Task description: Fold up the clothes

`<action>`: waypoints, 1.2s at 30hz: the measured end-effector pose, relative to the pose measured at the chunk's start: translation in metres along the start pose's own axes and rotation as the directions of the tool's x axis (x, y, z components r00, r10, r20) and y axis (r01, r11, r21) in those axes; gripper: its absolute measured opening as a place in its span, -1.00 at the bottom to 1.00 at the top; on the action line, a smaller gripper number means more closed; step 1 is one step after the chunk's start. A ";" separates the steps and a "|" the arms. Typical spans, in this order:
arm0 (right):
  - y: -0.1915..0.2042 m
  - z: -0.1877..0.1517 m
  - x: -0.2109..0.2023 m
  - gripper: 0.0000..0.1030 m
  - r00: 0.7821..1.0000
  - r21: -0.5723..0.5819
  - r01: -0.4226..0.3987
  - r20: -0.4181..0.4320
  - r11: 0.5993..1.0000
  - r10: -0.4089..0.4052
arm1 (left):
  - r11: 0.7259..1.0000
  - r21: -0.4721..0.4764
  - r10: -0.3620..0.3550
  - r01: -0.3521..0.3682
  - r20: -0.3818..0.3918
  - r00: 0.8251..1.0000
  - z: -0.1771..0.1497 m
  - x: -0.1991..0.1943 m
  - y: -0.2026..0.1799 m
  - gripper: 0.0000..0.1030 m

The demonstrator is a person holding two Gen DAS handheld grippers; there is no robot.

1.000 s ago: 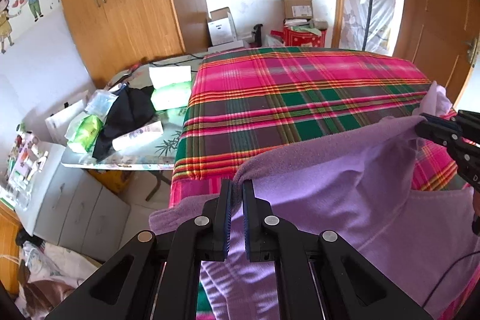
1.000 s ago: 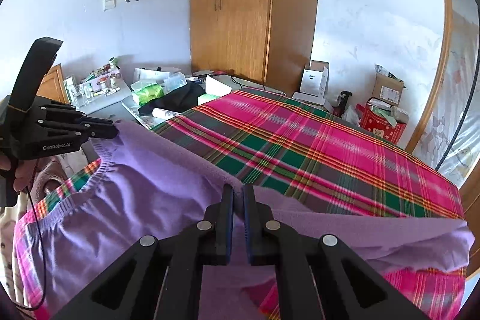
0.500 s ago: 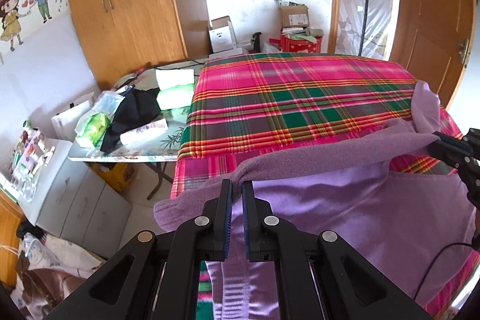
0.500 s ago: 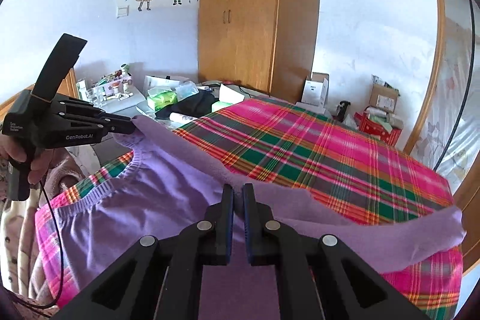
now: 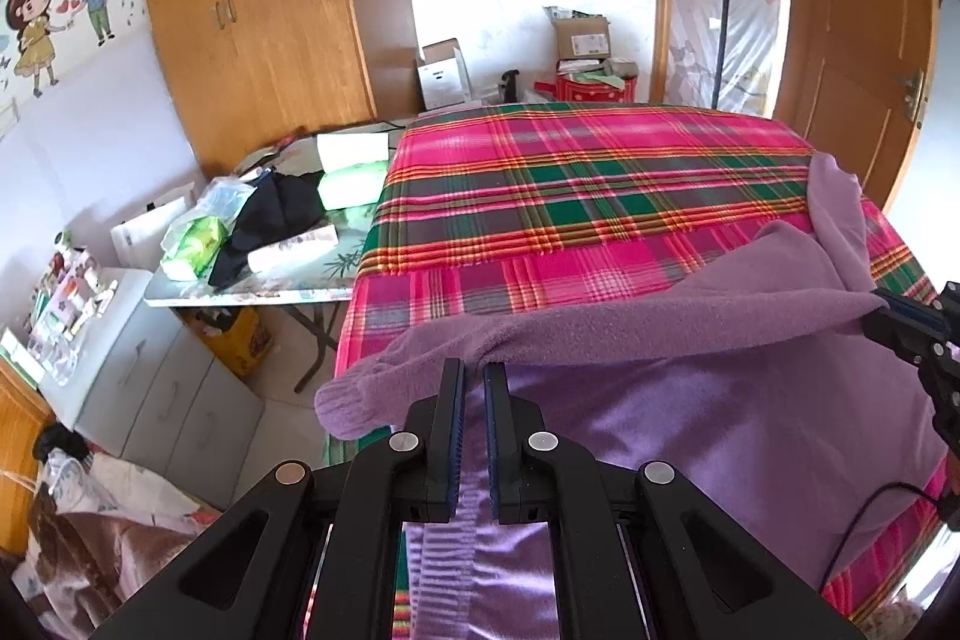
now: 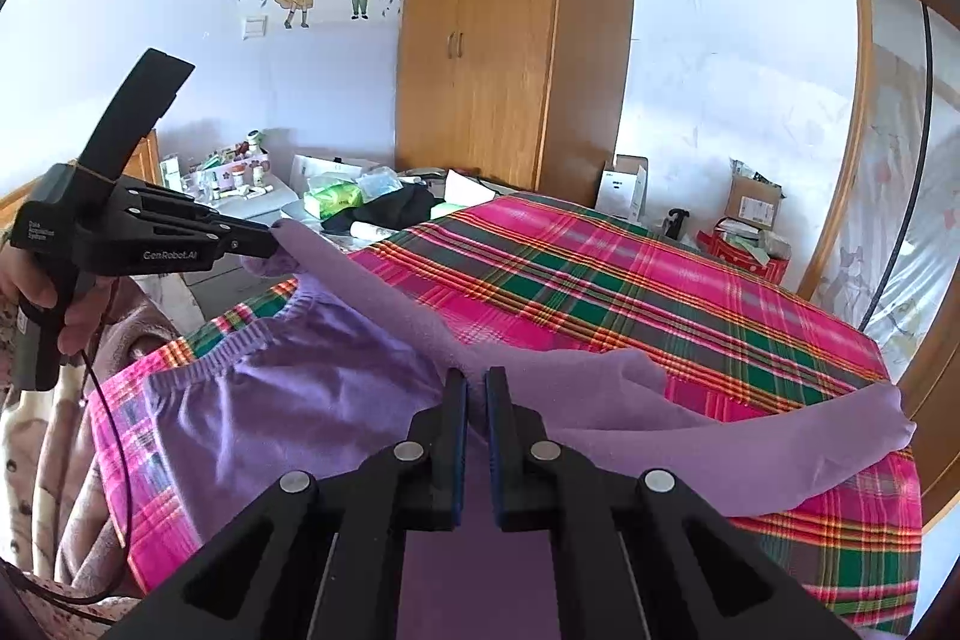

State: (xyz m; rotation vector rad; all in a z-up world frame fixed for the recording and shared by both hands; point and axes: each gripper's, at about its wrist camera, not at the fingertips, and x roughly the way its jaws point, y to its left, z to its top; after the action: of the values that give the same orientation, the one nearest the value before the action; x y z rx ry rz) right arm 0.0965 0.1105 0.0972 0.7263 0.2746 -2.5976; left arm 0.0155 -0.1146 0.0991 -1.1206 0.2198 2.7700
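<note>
Purple garment (image 5: 720, 436) hangs stretched between my two tongs over the near end of the plaid bed cover (image 5: 588, 184), one fleecy edge lifted in a line while the smoother body sags below onto the bed. Its gathered hem (image 6: 240, 346) lies near the bed's corner on my left side, and a sleeve (image 6: 798, 454) trails flat across the plaid on my right. Beyond the bed stand a wooden wardrobe (image 6: 516, 40) and a cluttered side table (image 5: 264, 244).

My left gripper (image 5: 474, 388) is clenched on the raised edge, cloth bunched between the blue pads, and the right wrist view shows its tip biting the fabric. My right gripper (image 6: 477, 394) is likewise clamped on the same edge farther along.

I judge I am carrying this edge across to lay a fold, though which fold in the sequence I cannot tell. To do it well I should keep both tongs level and the edge taut so no slack bellies between them, carry it evenly over the body, and lower both ends together before letting go. The sleeve on the right may drag and wrinkle, so I should watch it.
</note>
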 end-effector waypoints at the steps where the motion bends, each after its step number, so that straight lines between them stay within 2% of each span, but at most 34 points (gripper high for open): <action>1: 0.002 -0.002 -0.002 -0.88 1.000 0.001 0.000 0.002 1.000 0.000 | 1.000 -0.002 0.002 -0.002 0.002 1.000 -0.002 -0.002 0.000 -0.88; 8: 0.009 -0.014 -0.010 -0.88 1.000 0.005 -0.004 0.002 1.000 0.004 | 1.000 -0.028 0.004 -0.004 -0.001 1.000 -0.019 -0.010 0.006 -0.89; 11: 0.010 -0.022 -0.008 -0.88 1.000 0.014 -0.008 -0.012 1.000 0.008 | 0.998 -0.067 -0.015 0.014 -0.023 1.000 -0.028 -0.008 0.011 -0.89; 15: 0.013 -0.031 -0.006 -0.88 1.000 0.007 0.003 -0.022 1.000 -0.003 | 0.978 -0.196 -0.087 0.074 -0.061 0.994 -0.043 -0.001 0.024 -0.89; 16: 0.014 -0.032 -0.005 -0.88 1.000 0.005 0.007 -0.021 1.000 -0.006 | 0.969 -0.230 -0.110 0.091 -0.073 0.991 -0.047 0.001 0.026 -0.82; 18: 0.016 -0.035 -0.004 -0.88 1.000 0.011 0.007 -0.019 1.000 -0.007 | 0.939 -0.311 -0.187 0.149 -0.098 0.977 -0.057 0.006 0.031 -0.66; 22: 0.012 -0.041 -0.001 -0.88 1.000 0.049 0.001 -0.023 0.999 0.000 | 0.840 -0.495 -0.303 0.223 -0.086 0.949 -0.075 0.018 0.047 -0.42; 26: 0.008 -0.045 0.000 -0.88 1.000 0.087 -0.008 -0.020 0.996 0.009 | 0.740 -0.630 -0.353 0.237 -0.063 0.934 -0.088 0.026 0.063 -0.38; 29: 0.004 -0.047 -0.001 -0.88 1.000 0.126 -0.012 -0.011 0.992 0.013 | 0.684 -0.682 -0.405 0.259 -0.060 0.912 -0.095 0.035 0.067 -0.38; 36: -0.002 -0.052 0.001 -0.88 0.999 0.188 -0.029 -0.015 0.982 0.032 | 0.585 -0.769 -0.446 0.258 -0.039 0.894 -0.095 0.055 0.075 -0.38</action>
State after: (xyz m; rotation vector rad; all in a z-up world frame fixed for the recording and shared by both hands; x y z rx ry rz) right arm 0.1185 0.1278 0.0529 0.8113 0.0222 -2.6130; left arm 0.0268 -0.2021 -0.0011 -1.4272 -1.1290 2.3441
